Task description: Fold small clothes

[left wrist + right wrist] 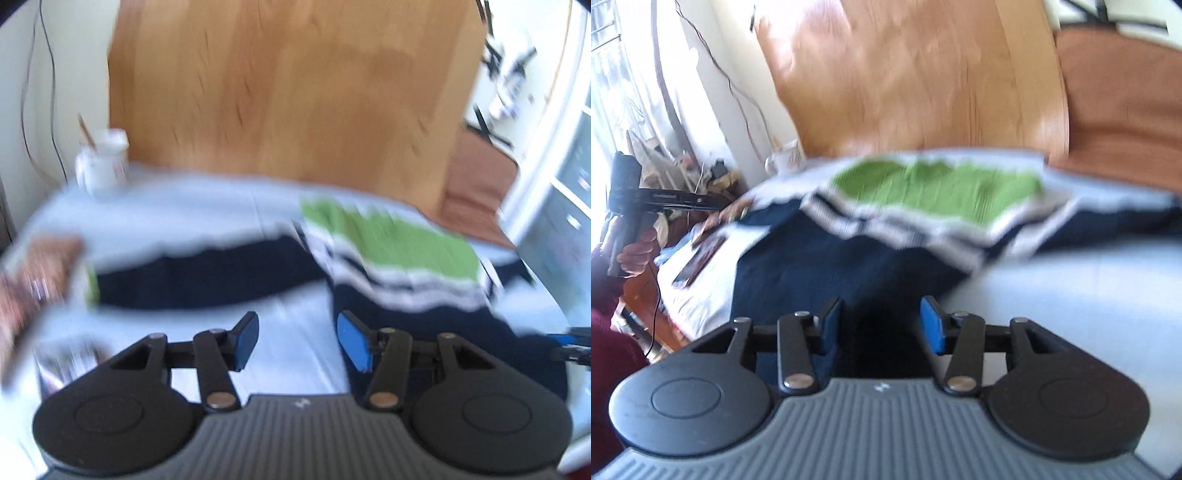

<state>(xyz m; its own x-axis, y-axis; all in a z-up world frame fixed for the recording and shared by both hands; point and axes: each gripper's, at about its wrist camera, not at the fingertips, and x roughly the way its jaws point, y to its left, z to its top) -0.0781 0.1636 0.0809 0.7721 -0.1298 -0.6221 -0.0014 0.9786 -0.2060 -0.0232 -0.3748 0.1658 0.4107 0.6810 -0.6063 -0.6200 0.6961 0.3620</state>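
You've got the wooden headboard (280,92) up behind, and the pale blue bed (303,354) spread below you. Across it lies the garment (849,266), navy knit with a green panel and white stripes, soft and light by the look of it, so it'll slump unless you pinch a hem or corner. Left gripper (295,341): blue padded fingers apart, nothing between them. Right gripper (881,326): fingers apart too, poised over the navy edge, not clamped on it.

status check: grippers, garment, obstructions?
Left gripper open, empty. Right gripper open, empty, over the striped top. Top lies on the sheet. Mug at far edge, clear.
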